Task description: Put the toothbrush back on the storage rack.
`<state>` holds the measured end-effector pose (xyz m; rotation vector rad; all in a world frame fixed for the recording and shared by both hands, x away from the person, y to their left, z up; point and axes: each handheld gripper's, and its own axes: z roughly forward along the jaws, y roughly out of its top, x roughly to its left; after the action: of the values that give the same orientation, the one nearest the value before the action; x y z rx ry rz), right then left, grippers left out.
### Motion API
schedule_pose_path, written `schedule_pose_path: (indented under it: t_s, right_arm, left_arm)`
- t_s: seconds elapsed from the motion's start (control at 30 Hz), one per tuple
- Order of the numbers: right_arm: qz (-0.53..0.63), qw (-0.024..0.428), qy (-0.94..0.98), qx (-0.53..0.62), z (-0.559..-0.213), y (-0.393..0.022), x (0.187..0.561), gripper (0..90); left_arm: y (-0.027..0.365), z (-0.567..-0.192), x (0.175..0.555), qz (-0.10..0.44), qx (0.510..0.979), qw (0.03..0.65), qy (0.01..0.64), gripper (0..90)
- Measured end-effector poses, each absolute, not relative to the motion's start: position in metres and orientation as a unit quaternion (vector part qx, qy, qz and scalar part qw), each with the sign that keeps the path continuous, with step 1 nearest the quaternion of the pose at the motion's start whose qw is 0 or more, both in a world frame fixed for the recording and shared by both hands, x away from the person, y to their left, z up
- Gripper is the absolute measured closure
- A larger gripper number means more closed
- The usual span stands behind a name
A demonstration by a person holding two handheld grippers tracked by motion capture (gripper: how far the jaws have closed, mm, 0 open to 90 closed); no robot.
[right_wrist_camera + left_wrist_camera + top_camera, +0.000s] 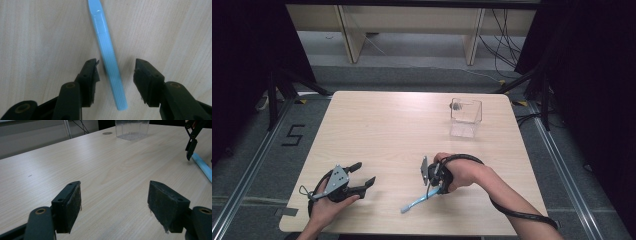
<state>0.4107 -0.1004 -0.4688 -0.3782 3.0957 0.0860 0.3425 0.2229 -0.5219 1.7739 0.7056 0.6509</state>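
Observation:
A light blue flat stick (414, 204) lies on the wooden table (387, 130) near the front edge. My right gripper (433, 191) points down over its upper end. In the right gripper view the stick (108, 57) lies on the wood between the two jaws of the open right gripper (115, 72), touching neither. My left gripper (365, 173) rests at the front left, open, with only bare wood between its jaws (115, 205). Its view shows the stick (203, 166) and the right gripper (191, 150) at the far right.
A clear square plastic container (465, 117) stands at the back right of the table, also seen as the container (132, 130) in the left gripper view. A small dark round disc (107, 133) lies on the wood beside it. Dark stands and cables ring the table.

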Motion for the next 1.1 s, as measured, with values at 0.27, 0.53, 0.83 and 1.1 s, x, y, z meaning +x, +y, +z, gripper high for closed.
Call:
schedule_pose_path:
  t_s: [0.27,0.53,0.83,1.1]
  right_arm:
    - [0.023,0.001,0.99,-0.138,-0.4711,-0.0932,0.4093,59.6]
    - [0.018,-0.007,0.99,-0.139,-0.4732,-0.0937,0.4079,65.7]
    - [0.014,-0.004,0.988,-0.156,-0.4753,-0.0928,0.4108,70.6]
    - [0.022,-0.013,0.989,-0.144,-0.4766,-0.0928,0.4096,74.8]
  left_arm:
    - [0.223,-0.5219,0.3424,0.273,0.744,0.534,0.295,26.7]
    - [0.2227,-0.522,0.3422,0.273,0.744,0.533,0.296,26.7]
    - [0.2228,-0.522,0.3422,0.272,0.744,0.534,0.296,26.7]
    - [0.2227,-0.5221,0.342,0.271,0.743,0.536,0.296,26.6]
